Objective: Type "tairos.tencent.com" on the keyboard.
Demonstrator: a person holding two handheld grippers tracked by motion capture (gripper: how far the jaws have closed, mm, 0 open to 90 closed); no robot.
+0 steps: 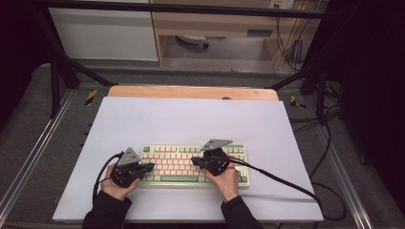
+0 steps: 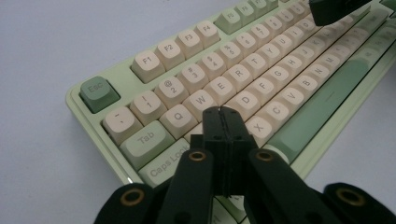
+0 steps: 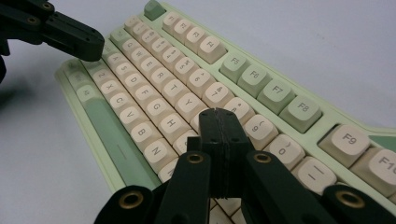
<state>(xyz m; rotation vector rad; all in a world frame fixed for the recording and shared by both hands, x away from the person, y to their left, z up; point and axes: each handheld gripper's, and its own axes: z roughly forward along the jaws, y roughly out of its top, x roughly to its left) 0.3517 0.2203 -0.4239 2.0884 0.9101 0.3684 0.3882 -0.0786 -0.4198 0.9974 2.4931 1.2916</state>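
Since both pairs of jaws are pressed fully together with nothing between them, each closed tip can be used as a single blunt finger for striking keys; a good keystroke is judged to call for one cap to be met squarely from above, so that the neighbouring caps are left undisturbed, and for the tip to be lifted clear before it is shifted sideways. The left gripper [image 2: 223, 114] is seen with its shut tip just above the caps near S and D; whether a key is touched cannot be told. The right gripper [image 3: 219, 116] is likewise shut and empty, its tip held over the keys near U and I, just short of the number row; contact cannot be confirmed there either. Directly beneath and ahead of both tips lies the keyboard [image 1: 157, 183], pale green with cream caps; in the left gripper view the Esc key [image 2: 98, 93] sits well off to the left of the tip. Outward, the white table surface [image 1: 191, 119] is spread under everything.
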